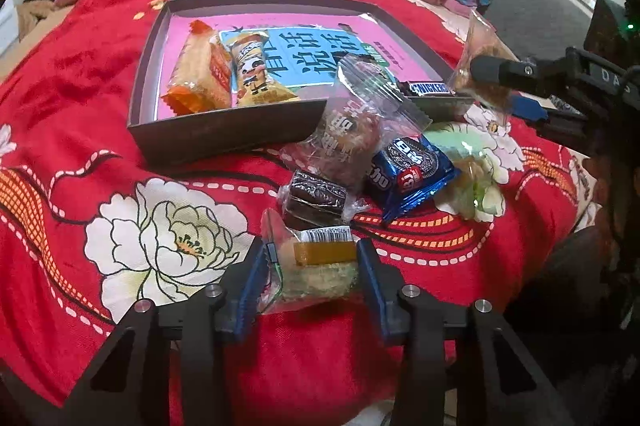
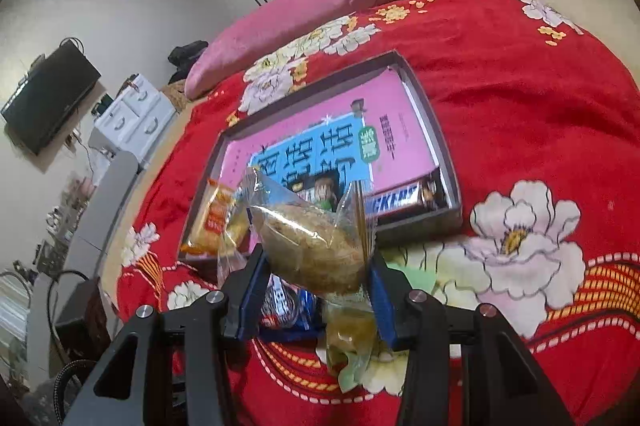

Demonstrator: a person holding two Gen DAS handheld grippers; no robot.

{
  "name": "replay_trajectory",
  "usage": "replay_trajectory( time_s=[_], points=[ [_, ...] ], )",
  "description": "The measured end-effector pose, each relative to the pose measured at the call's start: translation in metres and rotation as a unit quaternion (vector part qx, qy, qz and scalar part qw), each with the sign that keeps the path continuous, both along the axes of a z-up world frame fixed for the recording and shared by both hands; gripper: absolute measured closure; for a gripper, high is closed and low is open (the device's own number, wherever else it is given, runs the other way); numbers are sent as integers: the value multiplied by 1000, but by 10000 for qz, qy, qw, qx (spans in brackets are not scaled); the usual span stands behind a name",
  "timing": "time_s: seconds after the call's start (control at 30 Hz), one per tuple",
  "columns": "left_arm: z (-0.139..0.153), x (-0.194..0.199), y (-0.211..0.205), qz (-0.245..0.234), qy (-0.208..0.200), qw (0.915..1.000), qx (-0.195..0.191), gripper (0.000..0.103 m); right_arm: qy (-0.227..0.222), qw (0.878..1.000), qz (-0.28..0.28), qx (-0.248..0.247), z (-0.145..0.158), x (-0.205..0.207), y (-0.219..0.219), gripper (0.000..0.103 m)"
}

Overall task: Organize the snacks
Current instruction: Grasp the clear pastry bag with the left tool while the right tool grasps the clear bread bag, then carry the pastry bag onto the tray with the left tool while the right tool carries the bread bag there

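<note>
Red floral bedspread fills both views, with a shallow box (image 1: 224, 133) upper centre. Low in the left view, my left tool (image 1: 316, 266) clamps a clear-wrapped snack (image 1: 312, 274); its crinkly film could slip. Far right, my right tool (image 2: 316, 266), tilted downward, pinches a brown pastry packet (image 2: 308, 246) that might snag the box rim.

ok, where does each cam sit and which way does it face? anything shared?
Left wrist: on the left tongs, angled down at loose snacks before the tray; own fingers round a clear-wrapped pastry; right tongs at right.
Right wrist: on the right tongs, angled down toward the tray; own fingers gripping a brown pastry.
Shared: tray, Snickers bar, red floral blanket.
</note>
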State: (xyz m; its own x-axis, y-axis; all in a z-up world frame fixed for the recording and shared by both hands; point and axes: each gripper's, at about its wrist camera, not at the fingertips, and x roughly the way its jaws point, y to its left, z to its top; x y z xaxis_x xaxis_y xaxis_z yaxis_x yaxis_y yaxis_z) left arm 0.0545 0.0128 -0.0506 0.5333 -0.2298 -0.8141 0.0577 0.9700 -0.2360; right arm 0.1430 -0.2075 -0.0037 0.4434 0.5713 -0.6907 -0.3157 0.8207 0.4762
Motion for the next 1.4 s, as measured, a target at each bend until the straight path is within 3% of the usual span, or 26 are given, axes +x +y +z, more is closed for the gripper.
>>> replay_trajectory(
  time_s=[0.57,0.8,1.4],
  points=[
    [19,-9,26,332,2,9984,-453,60,-344,9990,275,-6,28,20,9,56],
    [30,-10,42,603,-113,9967,-537,60,-261,9992,215,207,25,25,0,56],
    [63,20,57,914,-552,9923,-631,60,-452,9990,-4,8,23,29,-16,56]
  ],
)
